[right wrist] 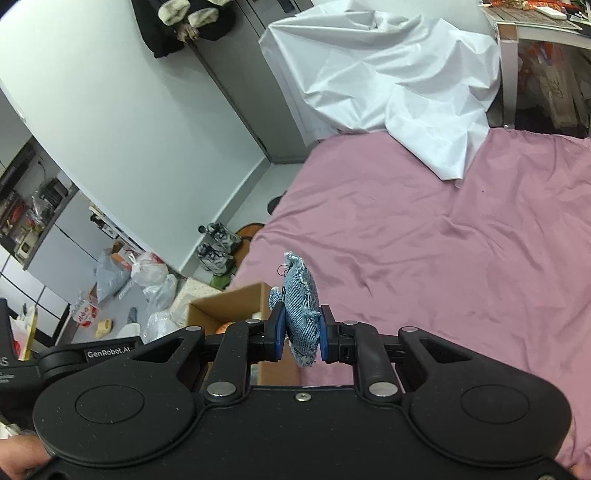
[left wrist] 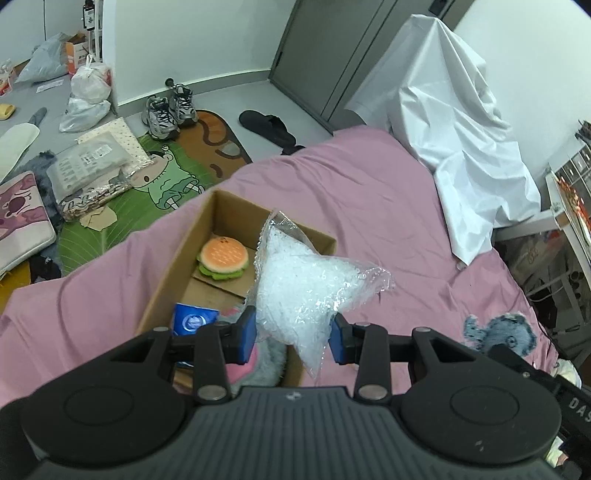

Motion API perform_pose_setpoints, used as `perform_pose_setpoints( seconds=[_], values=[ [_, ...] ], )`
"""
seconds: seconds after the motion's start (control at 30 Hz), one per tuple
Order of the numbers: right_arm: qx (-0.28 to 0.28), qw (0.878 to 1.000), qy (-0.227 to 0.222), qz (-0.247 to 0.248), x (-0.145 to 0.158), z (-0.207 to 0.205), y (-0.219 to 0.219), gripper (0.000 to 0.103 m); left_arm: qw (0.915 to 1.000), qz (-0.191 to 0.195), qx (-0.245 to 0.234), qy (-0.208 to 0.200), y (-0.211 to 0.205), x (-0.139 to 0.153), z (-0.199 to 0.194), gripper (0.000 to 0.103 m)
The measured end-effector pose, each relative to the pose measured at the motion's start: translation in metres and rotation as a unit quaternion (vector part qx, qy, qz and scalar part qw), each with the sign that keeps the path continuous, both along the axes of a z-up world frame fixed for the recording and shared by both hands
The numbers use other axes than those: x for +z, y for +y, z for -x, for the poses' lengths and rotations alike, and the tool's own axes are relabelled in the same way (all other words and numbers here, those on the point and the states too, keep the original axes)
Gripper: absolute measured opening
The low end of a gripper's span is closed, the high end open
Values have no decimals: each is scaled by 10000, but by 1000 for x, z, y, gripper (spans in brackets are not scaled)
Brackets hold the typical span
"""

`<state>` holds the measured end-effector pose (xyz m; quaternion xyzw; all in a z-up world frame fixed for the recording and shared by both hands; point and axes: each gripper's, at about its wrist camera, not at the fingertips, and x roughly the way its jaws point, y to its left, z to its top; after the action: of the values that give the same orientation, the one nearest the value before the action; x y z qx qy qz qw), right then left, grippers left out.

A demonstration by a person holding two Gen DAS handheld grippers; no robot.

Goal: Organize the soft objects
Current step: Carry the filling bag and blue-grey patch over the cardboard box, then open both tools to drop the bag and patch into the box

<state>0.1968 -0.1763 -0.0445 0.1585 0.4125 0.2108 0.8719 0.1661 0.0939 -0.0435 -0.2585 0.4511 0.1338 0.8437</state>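
An open cardboard box (left wrist: 173, 258) sits on the pink bed sheet (left wrist: 369, 192). Inside lie a plush hamburger (left wrist: 223, 256), a blue packet (left wrist: 194, 319) and a pink and grey plush (left wrist: 264, 363). My left gripper (left wrist: 293, 334) holds a clear bag of white beads (left wrist: 299, 291) over the box's right edge, its pads spread wide around the bag. My right gripper (right wrist: 300, 332) is shut on a blue denim plush (right wrist: 301, 299), held above the bed just right of the box (right wrist: 229, 306). The same denim plush (left wrist: 498, 330) shows at the right of the left wrist view.
A white plastic sheet (left wrist: 454, 122) drapes over furniture at the head of the bed. On the floor left of the bed lie a cartoon rug (left wrist: 162, 177), sneakers (left wrist: 168, 110), a black slipper (left wrist: 267, 125) and plastic bags (left wrist: 88, 92). A desk (right wrist: 535, 33) stands at far right.
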Motion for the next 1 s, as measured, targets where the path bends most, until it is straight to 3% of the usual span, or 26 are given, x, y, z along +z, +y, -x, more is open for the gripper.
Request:
perform_pose_setpoints(
  seconds=[0.37, 1.0],
  values=[
    [-68, 10000, 10, 23, -4, -2, 9, 18, 10000, -41, 86, -21, 28, -7, 5, 38],
    [368, 9989, 185, 229, -33, -21, 68, 18, 9988, 141, 239, 414, 72, -58, -15, 39]
  ],
)
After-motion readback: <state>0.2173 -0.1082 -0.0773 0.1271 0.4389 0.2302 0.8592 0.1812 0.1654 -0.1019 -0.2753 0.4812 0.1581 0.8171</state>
